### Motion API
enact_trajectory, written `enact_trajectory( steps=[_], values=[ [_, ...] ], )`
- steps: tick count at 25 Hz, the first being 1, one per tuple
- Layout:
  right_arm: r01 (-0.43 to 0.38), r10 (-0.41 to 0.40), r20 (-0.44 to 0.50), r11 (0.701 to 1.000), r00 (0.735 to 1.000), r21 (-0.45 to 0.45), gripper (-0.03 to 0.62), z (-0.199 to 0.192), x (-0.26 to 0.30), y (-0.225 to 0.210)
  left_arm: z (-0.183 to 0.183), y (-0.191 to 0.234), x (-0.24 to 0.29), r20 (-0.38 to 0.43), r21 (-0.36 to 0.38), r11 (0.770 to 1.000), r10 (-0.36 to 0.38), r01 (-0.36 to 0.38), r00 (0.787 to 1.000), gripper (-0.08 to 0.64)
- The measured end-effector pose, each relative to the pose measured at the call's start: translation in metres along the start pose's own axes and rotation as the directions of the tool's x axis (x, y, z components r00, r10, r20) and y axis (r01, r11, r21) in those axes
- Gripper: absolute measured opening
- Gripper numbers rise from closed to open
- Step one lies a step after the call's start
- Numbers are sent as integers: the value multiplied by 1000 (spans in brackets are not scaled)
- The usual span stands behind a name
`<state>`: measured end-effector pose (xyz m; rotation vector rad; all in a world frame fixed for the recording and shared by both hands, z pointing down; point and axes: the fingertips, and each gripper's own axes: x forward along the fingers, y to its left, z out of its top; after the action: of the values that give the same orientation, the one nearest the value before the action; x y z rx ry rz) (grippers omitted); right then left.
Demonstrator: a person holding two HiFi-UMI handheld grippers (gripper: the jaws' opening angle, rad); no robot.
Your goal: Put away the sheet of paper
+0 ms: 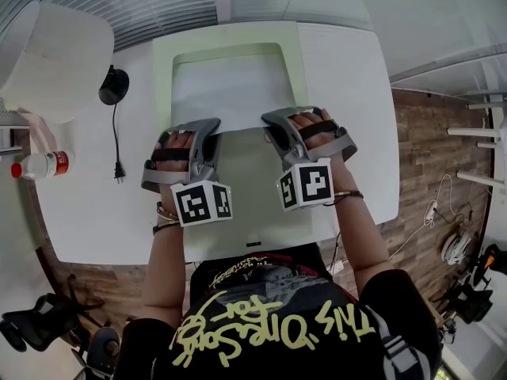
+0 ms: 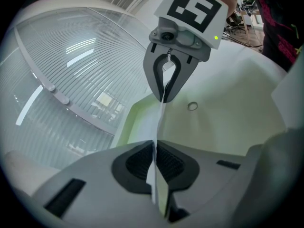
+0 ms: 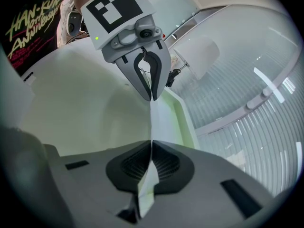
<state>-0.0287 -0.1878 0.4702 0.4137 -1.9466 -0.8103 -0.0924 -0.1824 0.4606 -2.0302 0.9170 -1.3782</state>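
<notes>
A white sheet of paper (image 1: 230, 93) lies flat over the far half of an open pale green folder (image 1: 162, 70) on the white table. Its near edge is pinched at two spots. My left gripper (image 1: 212, 127) is shut on the left part of that edge, my right gripper (image 1: 271, 122) on the right part. In the left gripper view the paper (image 2: 160, 120) runs edge-on from my shut left gripper (image 2: 154, 145) across to the right gripper (image 2: 164, 98). The right gripper view mirrors this: the paper (image 3: 153, 122) stretches from my right gripper (image 3: 151, 145) to the left gripper (image 3: 153, 98).
A white lamp shade (image 1: 55, 54) stands at the table's far left, with a black adapter and its cord (image 1: 113, 85) beside it. A bottle with a red label (image 1: 43, 165) lies at the left edge. A small metal ring (image 2: 192, 106) sits on the folder's inner face.
</notes>
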Motion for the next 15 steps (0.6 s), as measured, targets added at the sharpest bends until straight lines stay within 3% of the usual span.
enact_trajectory(
  steps=[15],
  values=[
    [0,0,5,1000,1000,-9,8,-1,5,-6,-3,7,5,-7,-4,1000,8,-8,1000,11]
  ],
)
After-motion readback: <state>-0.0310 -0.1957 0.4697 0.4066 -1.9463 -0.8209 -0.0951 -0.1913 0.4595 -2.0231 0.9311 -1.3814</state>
